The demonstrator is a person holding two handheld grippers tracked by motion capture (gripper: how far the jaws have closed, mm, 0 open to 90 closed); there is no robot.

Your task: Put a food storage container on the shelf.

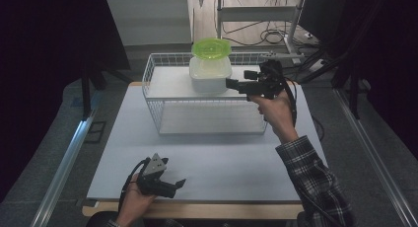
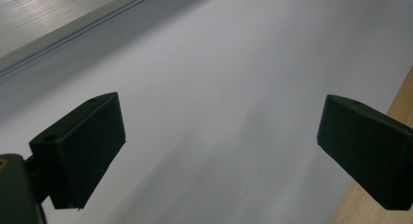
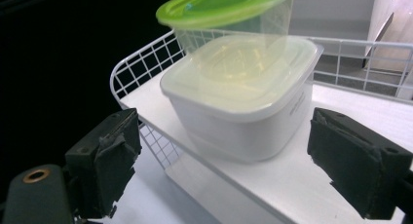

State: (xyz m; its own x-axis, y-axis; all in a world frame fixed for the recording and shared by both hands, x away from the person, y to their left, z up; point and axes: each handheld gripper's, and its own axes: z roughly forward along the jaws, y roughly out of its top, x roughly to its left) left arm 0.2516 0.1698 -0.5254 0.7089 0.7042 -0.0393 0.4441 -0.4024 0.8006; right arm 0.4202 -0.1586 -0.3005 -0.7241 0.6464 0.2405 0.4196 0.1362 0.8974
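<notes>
— What did the high view show?

— A white square container [image 1: 210, 75] stood on the upper shelf of a white wire rack [image 1: 154, 96], with a clear round tub under a lime-green lid [image 1: 211, 48] stacked on top of it. The right gripper [image 1: 231, 82] was level with the container's side, its jaws just beside it. The left gripper [image 1: 178, 183] lay low near the front edge of the table [image 1: 222, 158], well apart from the rack.

— And the left gripper view?

— Its jaws stood wide, nothing between them, over the bare pale tabletop [image 2: 219, 87].

— The right gripper view?

— The right gripper [image 3: 221, 158] had its jaws spread wide, not pressing on anything. The container [image 3: 238, 121] sat ahead between them, milky white, rounded corners, with a translucent lid. The green-lidded tub [image 3: 229, 7] rested on that lid.
</notes>
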